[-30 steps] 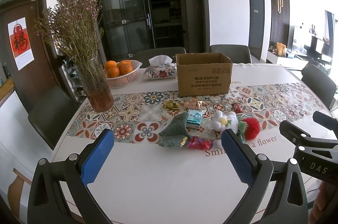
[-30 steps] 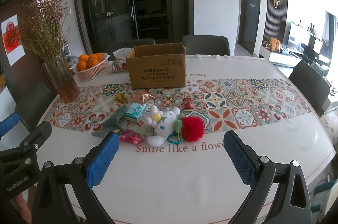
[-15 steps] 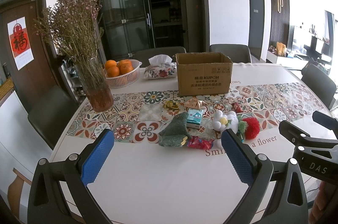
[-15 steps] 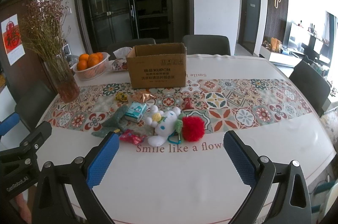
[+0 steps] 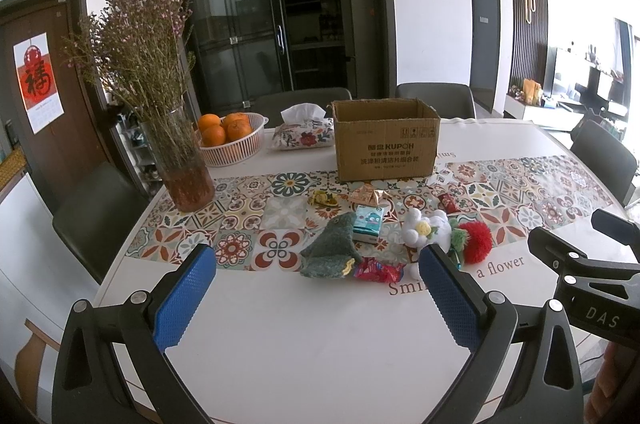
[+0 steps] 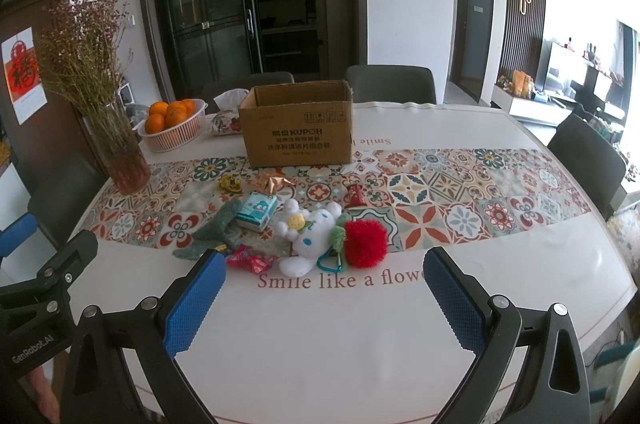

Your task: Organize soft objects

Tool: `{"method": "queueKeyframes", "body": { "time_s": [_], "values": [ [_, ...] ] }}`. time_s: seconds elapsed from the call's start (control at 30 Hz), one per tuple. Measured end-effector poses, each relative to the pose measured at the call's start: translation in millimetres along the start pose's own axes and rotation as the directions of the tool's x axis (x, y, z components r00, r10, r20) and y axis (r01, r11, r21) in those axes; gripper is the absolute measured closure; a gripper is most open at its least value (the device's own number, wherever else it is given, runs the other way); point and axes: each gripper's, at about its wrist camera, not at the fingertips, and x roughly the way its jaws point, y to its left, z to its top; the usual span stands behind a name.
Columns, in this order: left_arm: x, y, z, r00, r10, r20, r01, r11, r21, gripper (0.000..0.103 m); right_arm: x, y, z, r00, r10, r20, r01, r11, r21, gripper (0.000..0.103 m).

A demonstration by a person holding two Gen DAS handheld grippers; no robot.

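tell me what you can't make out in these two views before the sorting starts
- Inside of the cardboard box: both views look at its front wall, so its contents are hidden.
- Green plush: in the right wrist view its near end is covered by the right gripper's finger.
- White plush: in the left wrist view the left gripper's finger hides its lower part.
- Small wrappers near the box: too small to read.
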Motion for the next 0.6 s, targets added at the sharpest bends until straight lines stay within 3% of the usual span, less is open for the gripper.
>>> {"method": "queueKeyframes", "body": {
  "time_s": [0.6],
  "values": [
    [0.9, 1.2, -0.9, 1.000, -0.002, -0.005, 0.002, 1.000, 0.000, 0.000, 2.6, 2.4, -1.2, 1.000, 0.001, -0.011, -0.001, 1.000, 0.004, 0.003]
  ]
}}
